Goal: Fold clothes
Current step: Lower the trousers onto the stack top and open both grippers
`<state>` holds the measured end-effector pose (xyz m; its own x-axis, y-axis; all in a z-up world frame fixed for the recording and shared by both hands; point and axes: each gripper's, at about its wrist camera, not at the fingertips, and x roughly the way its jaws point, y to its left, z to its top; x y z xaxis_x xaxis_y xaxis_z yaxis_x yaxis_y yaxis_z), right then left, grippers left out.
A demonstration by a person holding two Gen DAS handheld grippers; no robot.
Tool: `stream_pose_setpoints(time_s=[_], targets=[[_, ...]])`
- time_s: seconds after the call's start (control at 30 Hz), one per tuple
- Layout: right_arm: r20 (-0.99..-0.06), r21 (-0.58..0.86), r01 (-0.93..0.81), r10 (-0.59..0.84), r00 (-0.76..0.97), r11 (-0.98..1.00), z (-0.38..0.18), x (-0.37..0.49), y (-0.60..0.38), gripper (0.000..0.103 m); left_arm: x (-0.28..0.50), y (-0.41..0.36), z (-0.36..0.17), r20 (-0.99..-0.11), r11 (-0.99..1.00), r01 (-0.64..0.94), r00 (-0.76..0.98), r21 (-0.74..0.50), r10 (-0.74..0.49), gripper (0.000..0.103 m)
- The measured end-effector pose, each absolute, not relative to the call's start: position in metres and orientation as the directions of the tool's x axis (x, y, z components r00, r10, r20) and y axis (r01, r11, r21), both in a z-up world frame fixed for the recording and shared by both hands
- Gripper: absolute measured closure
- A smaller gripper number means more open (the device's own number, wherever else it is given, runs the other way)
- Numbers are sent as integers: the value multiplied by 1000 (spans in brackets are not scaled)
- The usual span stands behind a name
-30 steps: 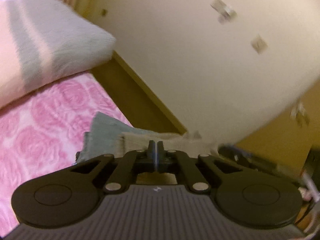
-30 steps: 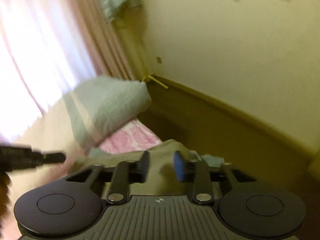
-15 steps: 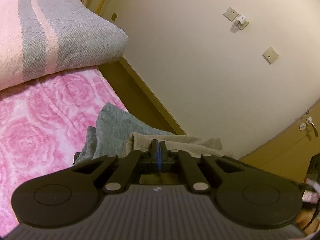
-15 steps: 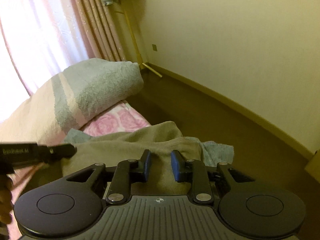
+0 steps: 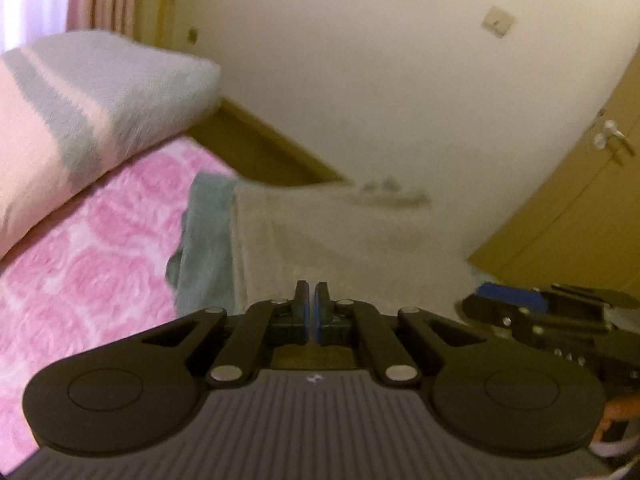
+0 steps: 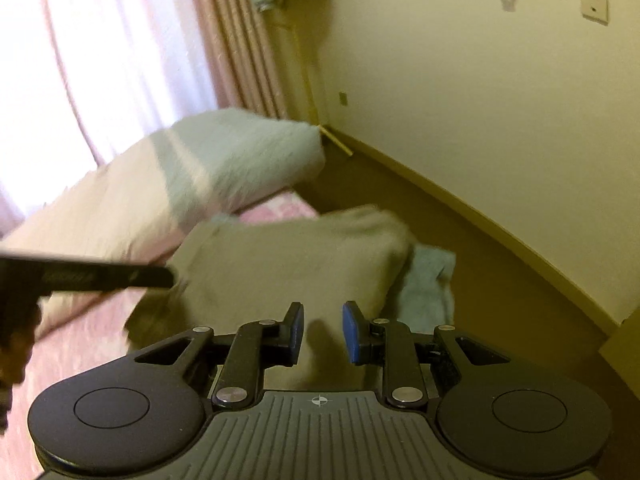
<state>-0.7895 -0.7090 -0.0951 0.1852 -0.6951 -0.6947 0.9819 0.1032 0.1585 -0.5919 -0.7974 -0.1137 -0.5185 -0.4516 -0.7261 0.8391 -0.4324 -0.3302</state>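
While both views blur slightly, shows a beige garment (image 5: pixel 340 240) spread near the edge of a bed (image 5: pixel 100 280) covered in a pink rose-patterned blanket. Lies partly over a grey-green garment (image 5: pixel 204 240), whose edge pokes out on the left in the left wrist view and on the right, toward the floor, in the right wrist view (image 6: pixel 428 288). Sits well apart from a folded pink-and-grey striped blanket (image 5: pixel 80 112) at the far end of the bed, before pink curtains (image 6: pixel 240 40).

Left gripper (image 5: pixel 311 304): jaws closed to a thin slit showing blue pads, poised over the near part of the beige garment; cannot tell whether any cloth is pinched between them. Seen from the right wrist view as a dark bar (image 6: pixel 100 276) reaching in from the left, tip at the beige garment's left edge (image 6: pixel 280 264), exact contact unclear.

Right gripper (image 6: pixel 322 332): jaws narrowly parted, blue pad (image 6: pixel 352 332) visible on the right finger, beige cloth visible through the gap, pads not pressing on anything. Appears at the right edge of the left wrist view (image 5: pixel 540 312), just beside the garment.

Behind: cream wall with switch plates (image 6: pixel 594 8), wooden skirting, a door with a handle (image 5: pixel 612 140).
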Motion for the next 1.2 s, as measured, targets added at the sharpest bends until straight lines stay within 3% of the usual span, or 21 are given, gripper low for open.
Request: stream_pose_setpoints(time_s=[0.17, 0.43, 0.5, 0.53, 0.57, 0.77, 0.87, 1.07, 1.2], targets=[[-700, 157, 984, -693, 173, 88, -98, -787, -696, 78, -574, -776, -104, -754, -379, 868, -475, -320, -453, 99], [-719, 176, 983, -675, 167, 56, -104, -793, -683, 78, -587, -776, -112, -788, -408, 879, -428, -248, -442, 83], [-721, 167, 984, -674, 161, 57, -108, -791, -685, 78, -593, -776, -118, -798, -411, 885, -406, -221, -445, 84], [-721, 164, 985, -675, 157, 55, -110, -791, -686, 78, -591, -776, -119, -797, -411, 885, -406, -221, -447, 89], [-721, 163, 985, -675, 155, 52, -112, -791, -687, 78, -590, -776, -121, -796, -411, 885, -406, -220, -449, 103], [-726, 162, 986, -671, 147, 41, -118, -794, -690, 78, -561, -775, -122, -764, -425, 863, -463, -273, -450, 103], [-736, 150, 988, -663, 138, 39, -123, -794, -695, 78, -547, -776, -131, -797, -409, 887, -400, -212, -453, 103], [-706, 167, 985, -693, 147, 40, -115, -792, -701, 78, -539, -777, -113, -735, -398, 850, -508, -344, -448, 103], [-667, 239, 968, -713, 217, 72, -109, -783, -721, 78, -545, -780, -115, -731, -380, 849, -517, -368, -445, 103]])
